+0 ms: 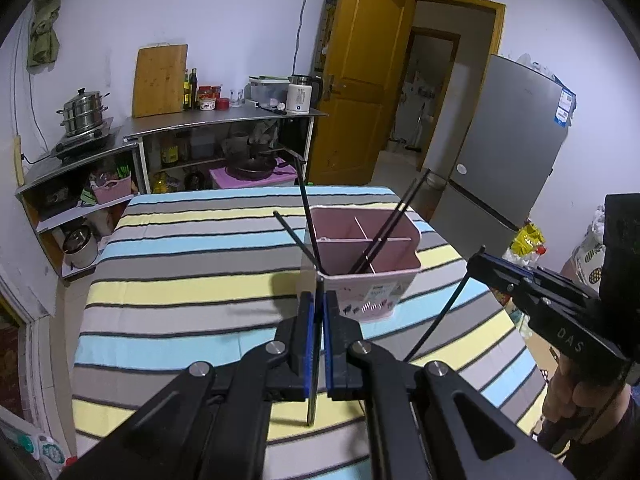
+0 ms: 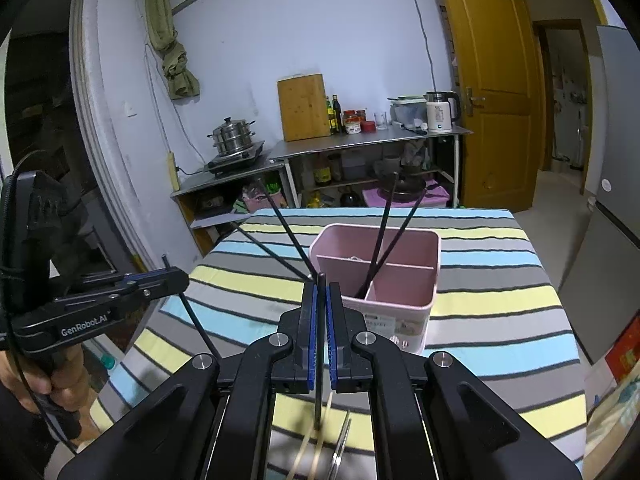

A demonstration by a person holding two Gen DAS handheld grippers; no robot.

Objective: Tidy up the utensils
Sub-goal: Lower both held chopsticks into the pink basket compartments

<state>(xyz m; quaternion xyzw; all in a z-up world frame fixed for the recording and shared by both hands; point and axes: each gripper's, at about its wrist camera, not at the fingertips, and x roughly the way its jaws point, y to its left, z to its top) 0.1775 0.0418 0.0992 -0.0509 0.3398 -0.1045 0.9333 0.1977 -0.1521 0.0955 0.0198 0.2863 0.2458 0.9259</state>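
Chopsticks [image 1: 317, 356] [image 2: 320, 344] stand pinched upright in both tongs [image 1: 319, 308] [image 2: 321, 300] beside the pink holder [image 1: 362, 264]; your off-centre release may tip them outside its rim.

Blurred utensils [image 2: 320, 452] under right gripper [image 2: 321, 300]
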